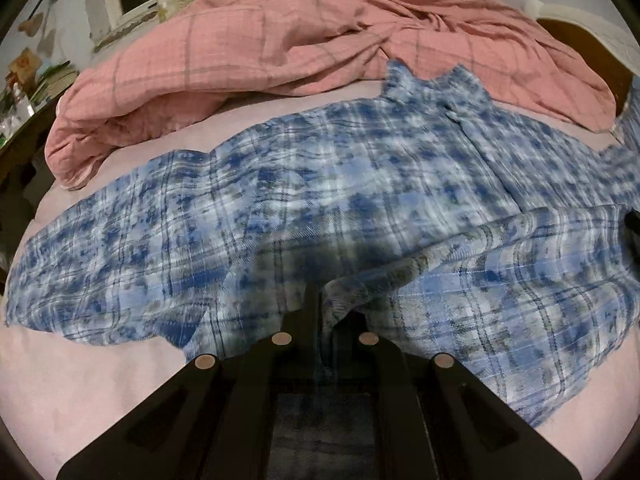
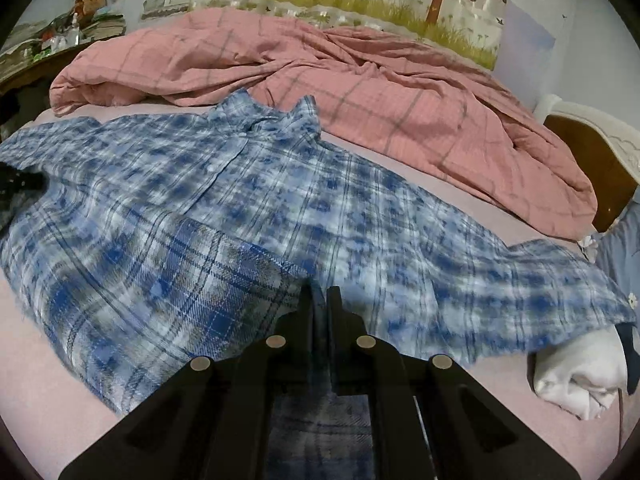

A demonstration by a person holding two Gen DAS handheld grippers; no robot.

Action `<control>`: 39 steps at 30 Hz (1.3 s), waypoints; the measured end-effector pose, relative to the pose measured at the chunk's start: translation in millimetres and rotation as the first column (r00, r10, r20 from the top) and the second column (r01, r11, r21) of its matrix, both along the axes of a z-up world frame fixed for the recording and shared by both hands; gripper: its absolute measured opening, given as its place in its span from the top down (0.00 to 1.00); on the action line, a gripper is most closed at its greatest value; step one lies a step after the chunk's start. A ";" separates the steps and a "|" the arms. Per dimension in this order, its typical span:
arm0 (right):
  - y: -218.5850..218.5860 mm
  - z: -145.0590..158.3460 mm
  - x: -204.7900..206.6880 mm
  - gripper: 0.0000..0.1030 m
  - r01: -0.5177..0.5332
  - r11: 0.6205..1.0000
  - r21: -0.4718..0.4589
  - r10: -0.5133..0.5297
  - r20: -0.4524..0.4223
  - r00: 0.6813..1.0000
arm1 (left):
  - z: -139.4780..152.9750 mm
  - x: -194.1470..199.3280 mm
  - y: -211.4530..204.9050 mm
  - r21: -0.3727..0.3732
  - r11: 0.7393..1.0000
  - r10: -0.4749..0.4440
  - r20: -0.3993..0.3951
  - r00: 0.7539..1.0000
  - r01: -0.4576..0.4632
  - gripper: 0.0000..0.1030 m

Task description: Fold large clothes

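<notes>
A large blue and white plaid shirt lies spread on a pink bed sheet, collar toward the far side. My left gripper is shut on the shirt's lower hem, which is lifted and folded over toward the right. In the right wrist view the same shirt lies with its collar at the upper left. My right gripper is shut on the hem, and a folded-over flap shows the inner side of the fabric. The left gripper shows as a dark shape at the left edge.
A crumpled pink checked duvet lies behind the shirt, also in the right wrist view. A white and navy bundle of clothes sits at the right. A wooden headboard is at the far right. A cluttered shelf stands at the left.
</notes>
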State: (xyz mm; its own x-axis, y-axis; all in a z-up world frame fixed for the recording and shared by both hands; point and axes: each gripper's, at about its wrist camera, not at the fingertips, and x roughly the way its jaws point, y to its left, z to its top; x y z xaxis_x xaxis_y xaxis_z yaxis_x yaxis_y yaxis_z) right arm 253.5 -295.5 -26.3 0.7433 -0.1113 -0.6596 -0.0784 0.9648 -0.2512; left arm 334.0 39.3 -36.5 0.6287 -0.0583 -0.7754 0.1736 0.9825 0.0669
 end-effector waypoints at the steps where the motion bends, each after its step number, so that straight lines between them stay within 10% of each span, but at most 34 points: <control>1: 1.6 -0.7 6.5 0.94 0.003 1.000 -0.003 -0.003 0.001 1.000 | -3.2 2.9 0.2 0.005 1.000 0.002 0.000 1.000 -0.002 0.95; 6: 1.0 -12.7 31.4 0.93 0.023 1.000 0.018 -0.023 -0.035 0.999 | -15.3 4.9 2.1 -0.004 1.000 -0.024 0.036 0.999 0.024 0.90; 8: -6.6 -15.5 29.3 0.87 0.023 0.998 0.057 -0.019 -0.058 0.998 | -11.1 -2.1 5.8 -0.004 0.999 -0.039 0.073 0.997 0.039 0.42; 10: -18.2 -10.3 20.5 0.51 0.029 0.993 0.113 -0.022 -0.061 0.998 | 4.8 -17.3 16.3 -0.049 0.998 -0.028 0.152 0.988 0.035 0.20; 12: -31.8 3.8 4.0 0.35 0.032 0.990 0.138 -0.031 -0.011 0.999 | 22.1 -30.6 25.1 -0.087 0.994 -0.053 0.202 0.978 0.072 0.20; 20: -68.1 42.4 -59.5 0.34 -0.028 0.980 0.198 0.017 0.059 0.998 | 59.1 -81.8 28.2 -0.047 0.992 -0.108 0.204 0.973 0.120 0.09; 25: -15.7 10.3 -75.4 0.34 -0.187 0.982 -0.014 0.186 -0.047 0.981 | 36.1 -88.6 7.1 0.000 0.992 -0.122 0.198 0.972 0.124 0.08; 30: -22.7 -5.7 -50.5 0.34 0.141 0.978 -0.152 -0.139 0.022 0.990 | 14.0 -83.5 7.7 -0.008 0.994 -0.102 0.205 0.973 0.106 0.08; 34: -67.3 17.6 -52.9 0.34 0.450 0.874 -0.185 -0.404 0.239 0.883 | 15.9 -84.5 21.1 -0.026 0.997 -0.070 0.213 0.974 0.077 0.08; 39: -94.7 21.8 -66.6 0.35 0.419 0.908 -0.005 -0.411 0.179 0.894 | 15.6 -89.3 27.4 -0.005 0.979 -0.200 0.155 0.968 0.203 0.07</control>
